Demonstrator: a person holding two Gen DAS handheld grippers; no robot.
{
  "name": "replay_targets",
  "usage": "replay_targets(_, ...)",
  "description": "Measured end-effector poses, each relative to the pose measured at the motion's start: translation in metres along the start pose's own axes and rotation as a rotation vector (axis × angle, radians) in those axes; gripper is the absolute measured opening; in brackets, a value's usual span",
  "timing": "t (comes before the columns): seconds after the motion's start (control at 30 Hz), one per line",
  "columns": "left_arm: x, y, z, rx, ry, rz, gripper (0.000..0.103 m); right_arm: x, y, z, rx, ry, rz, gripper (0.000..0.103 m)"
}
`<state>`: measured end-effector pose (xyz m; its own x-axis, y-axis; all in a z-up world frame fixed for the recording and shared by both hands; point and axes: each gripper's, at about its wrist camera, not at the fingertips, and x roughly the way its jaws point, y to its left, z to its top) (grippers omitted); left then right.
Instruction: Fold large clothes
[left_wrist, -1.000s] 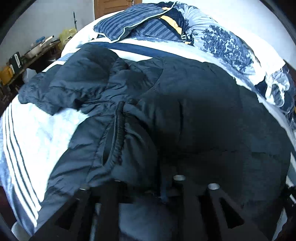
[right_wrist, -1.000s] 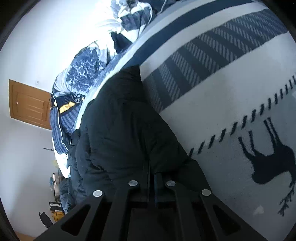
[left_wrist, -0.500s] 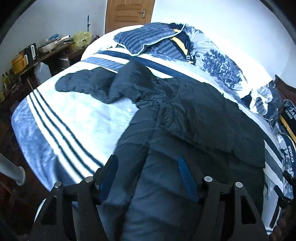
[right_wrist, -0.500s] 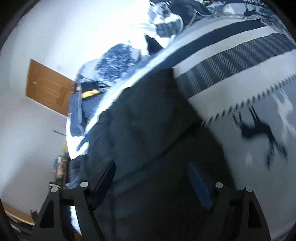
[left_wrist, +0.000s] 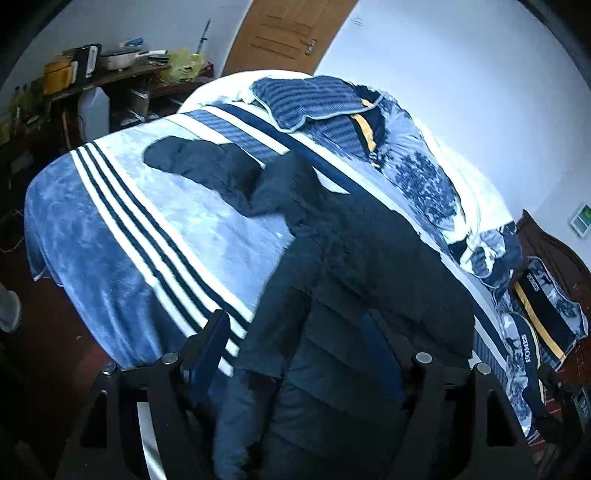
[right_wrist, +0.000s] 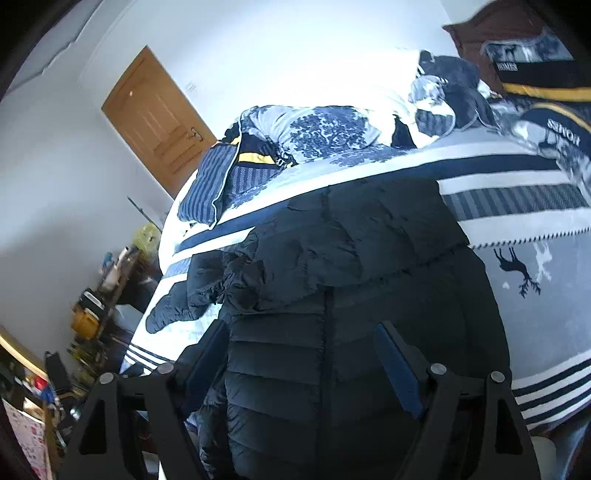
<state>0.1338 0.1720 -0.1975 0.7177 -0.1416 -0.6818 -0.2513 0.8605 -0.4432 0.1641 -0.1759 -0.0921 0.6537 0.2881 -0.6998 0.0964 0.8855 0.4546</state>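
A dark navy puffer jacket lies on the bed, one side folded over its body. One sleeve stretches out to the left across the blanket. My left gripper hovers above the jacket's near end; its jaws are opening and nothing is between its blue pads. In the right wrist view the same jacket fills the middle, its sleeve at the left. My right gripper stands open above the jacket, clear of the fabric.
The blue-and-white striped blanket covers the bed. Pillows and bunched bedding line its far side along the white wall. A cluttered side table and a wooden door stand beyond. A dark headboard is at the right.
Both grippers were shut on jacket fabric a second ago. They have let go, opened wide and pulled back and up, so the whole jacket and bed have come into view.
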Motion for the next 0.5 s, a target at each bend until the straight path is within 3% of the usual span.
replay_targets(0.27, -0.001, 0.039, 0.023, -0.093, -0.036, 0.046, 0.076, 0.027, 0.062, 0.008, -0.116, -0.016, -0.051, 0.084)
replay_targets(0.4, 0.003, 0.049, 0.039, -0.112, -0.049, 0.110, 0.076, 0.047, 0.078, 0.018, -0.114, 0.018, -0.009, 0.084)
replay_targets(0.5, 0.010, 0.060, 0.050, -0.154, -0.049, 0.112, 0.076, 0.064, 0.089, 0.026, -0.134, 0.043, 0.002, 0.084)
